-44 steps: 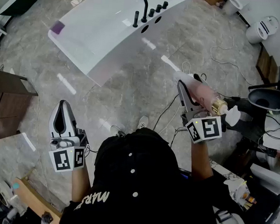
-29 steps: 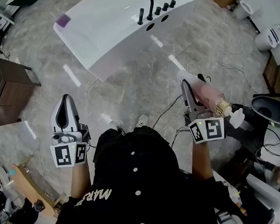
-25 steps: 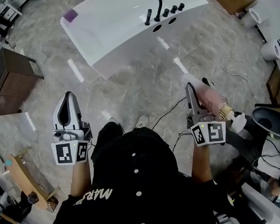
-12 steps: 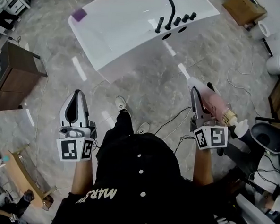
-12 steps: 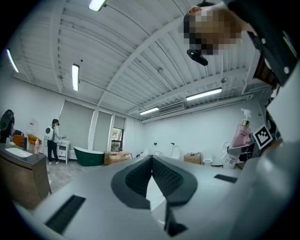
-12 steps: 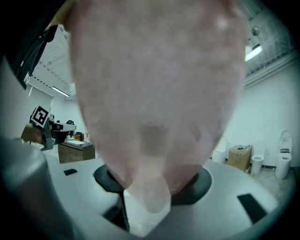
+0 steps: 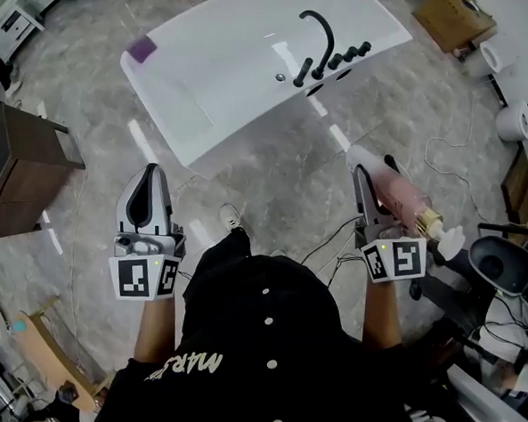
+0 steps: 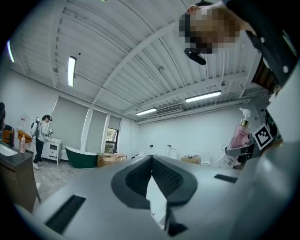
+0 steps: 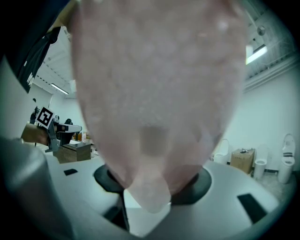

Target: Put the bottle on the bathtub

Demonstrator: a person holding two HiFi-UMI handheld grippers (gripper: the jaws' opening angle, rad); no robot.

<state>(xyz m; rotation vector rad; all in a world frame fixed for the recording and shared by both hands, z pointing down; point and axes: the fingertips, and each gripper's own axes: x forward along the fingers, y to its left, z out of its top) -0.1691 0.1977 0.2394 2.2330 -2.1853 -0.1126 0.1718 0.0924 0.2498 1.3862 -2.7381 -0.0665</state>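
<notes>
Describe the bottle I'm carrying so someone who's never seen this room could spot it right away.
Start at the white bathtub on the grey marble floor; nearer the person and to its right is the right gripper. Clamped in it lies the bottle: pale pink, gold collar, white pump. The left gripper holds nothing.

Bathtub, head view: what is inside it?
The white bathtub shows a small drain and, at its left end, a purple patch. The black faucet arches over one edge, covering a little of the basin.
</notes>
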